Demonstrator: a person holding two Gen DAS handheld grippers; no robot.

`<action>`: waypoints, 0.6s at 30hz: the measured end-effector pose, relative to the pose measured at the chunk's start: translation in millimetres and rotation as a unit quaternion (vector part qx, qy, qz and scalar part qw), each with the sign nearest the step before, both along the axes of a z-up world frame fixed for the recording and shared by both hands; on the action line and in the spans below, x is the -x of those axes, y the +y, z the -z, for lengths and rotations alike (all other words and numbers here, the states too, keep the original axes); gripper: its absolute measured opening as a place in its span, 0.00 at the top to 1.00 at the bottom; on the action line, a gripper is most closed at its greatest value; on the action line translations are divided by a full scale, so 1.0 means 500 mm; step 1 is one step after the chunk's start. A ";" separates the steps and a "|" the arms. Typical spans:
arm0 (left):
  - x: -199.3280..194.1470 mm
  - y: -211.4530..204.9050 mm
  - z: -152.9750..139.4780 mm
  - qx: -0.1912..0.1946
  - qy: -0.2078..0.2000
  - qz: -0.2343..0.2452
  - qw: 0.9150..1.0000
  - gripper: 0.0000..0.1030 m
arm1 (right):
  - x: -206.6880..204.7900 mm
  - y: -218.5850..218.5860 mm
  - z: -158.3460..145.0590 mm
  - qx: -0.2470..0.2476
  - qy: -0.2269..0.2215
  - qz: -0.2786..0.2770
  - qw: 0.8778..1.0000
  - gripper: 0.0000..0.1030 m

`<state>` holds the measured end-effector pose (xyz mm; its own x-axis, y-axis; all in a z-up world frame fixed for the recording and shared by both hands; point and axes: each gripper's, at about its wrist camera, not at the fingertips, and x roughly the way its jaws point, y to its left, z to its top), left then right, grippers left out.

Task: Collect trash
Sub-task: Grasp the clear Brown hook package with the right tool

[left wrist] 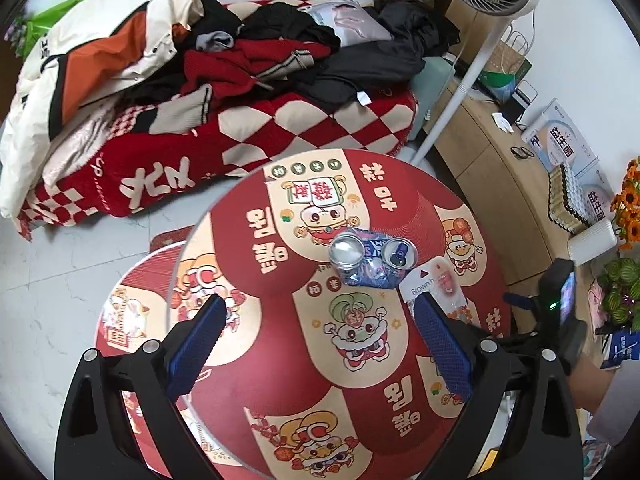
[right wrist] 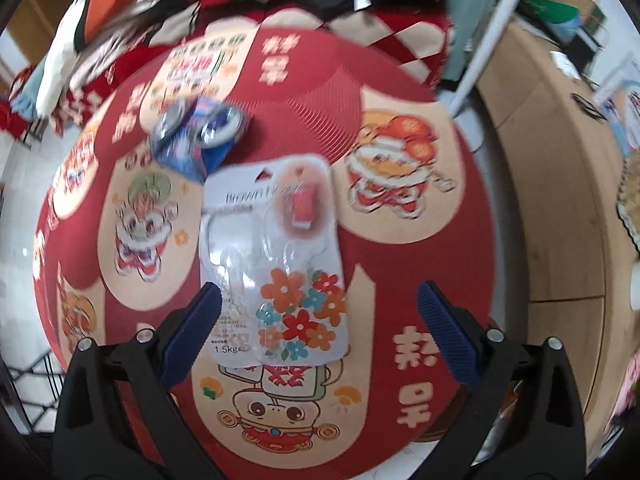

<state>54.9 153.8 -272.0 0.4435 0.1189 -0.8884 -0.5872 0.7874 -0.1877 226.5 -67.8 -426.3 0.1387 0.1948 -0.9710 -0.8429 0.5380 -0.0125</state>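
Note:
A crushed blue can (left wrist: pixel 370 258) lies on the round red table (left wrist: pixel 280 360), both its silver ends facing up. A white plastic blister pack (left wrist: pixel 440 286) lies just right of it. My left gripper (left wrist: pixel 320 344) is open and empty above the table, short of the can. In the right wrist view, which is blurred, the blister pack (right wrist: pixel 276 248) with a flower print lies between and ahead of my open right gripper (right wrist: pixel 320 332). The can (right wrist: pixel 198 136) lies beyond it on the table (right wrist: pixel 400 240). The right gripper's body (left wrist: pixel 560 304) shows at the right of the left wrist view.
A bed (left wrist: pixel 200 152) with a red checked blanket and piled clothes stands behind the table. A white standing fan (left wrist: pixel 480 20) stands at the right. A wooden counter (left wrist: pixel 500 168) with boxes and orange flowers (left wrist: pixel 628 204) runs along the right. A second round tabletop (left wrist: pixel 136 312) sits lower left.

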 end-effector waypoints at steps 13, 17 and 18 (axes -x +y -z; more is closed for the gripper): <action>-0.006 0.016 0.050 0.016 0.008 -0.002 1.000 0.10 | 0.013 0.065 0.091 0.028 0.027 -0.021 0.999 0.25; -0.001 0.022 0.057 0.021 0.009 -0.008 1.000 0.10 | 0.023 0.062 0.093 0.025 0.025 -0.020 0.999 0.36; -0.001 0.023 0.059 0.022 0.009 -0.009 1.000 0.10 | 0.026 0.060 0.091 0.018 0.030 -0.020 0.999 0.42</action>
